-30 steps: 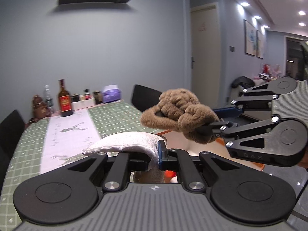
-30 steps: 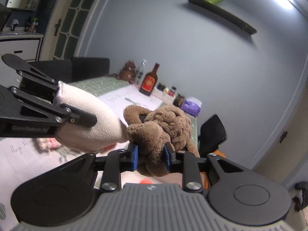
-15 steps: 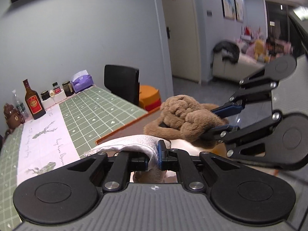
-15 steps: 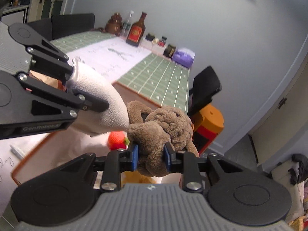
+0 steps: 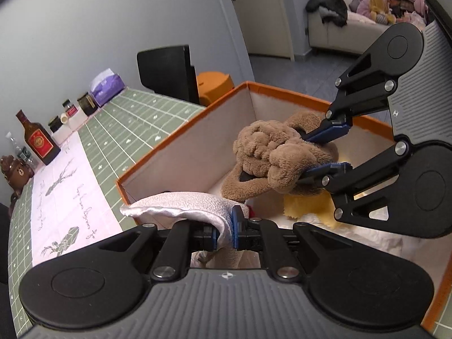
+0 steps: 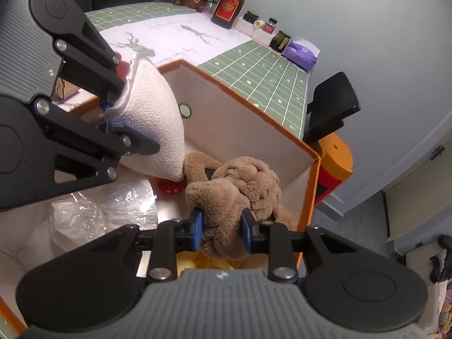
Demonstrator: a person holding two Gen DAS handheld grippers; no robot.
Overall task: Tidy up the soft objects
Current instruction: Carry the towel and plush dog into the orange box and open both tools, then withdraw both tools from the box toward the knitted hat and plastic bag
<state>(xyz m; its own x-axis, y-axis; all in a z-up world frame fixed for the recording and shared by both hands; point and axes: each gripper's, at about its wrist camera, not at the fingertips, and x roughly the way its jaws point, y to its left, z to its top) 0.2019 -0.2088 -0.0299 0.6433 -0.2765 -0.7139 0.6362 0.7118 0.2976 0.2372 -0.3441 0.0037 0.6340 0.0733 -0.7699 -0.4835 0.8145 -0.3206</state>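
Note:
My left gripper [image 5: 225, 233] is shut on a white soft cushion [image 5: 183, 206], seen hanging as a white pouch in the right wrist view [image 6: 154, 130]. My right gripper [image 6: 221, 233] is shut on a brown plush toy [image 6: 240, 189], which also shows in the left wrist view [image 5: 276, 155]. Both are held over the inside of an orange-rimmed storage box [image 5: 180, 152], [image 6: 240, 113]. The left gripper [image 6: 113, 115] hangs to the left of the plush.
Inside the box lie crumpled clear plastic [image 6: 104, 209], a red object [image 6: 169, 188] and a yellow soft item [image 5: 308, 209]. The box stands on a green checked tablecloth [image 5: 132, 124] with a white runner, a bottle [image 5: 38, 139], jars and a purple tissue pack [image 5: 108, 84]. A black chair [image 5: 166, 70] stands behind.
Both grippers have tilted down and lowered with their soft objects into the box; the box interior now fills the views. Both grips are unchanged.

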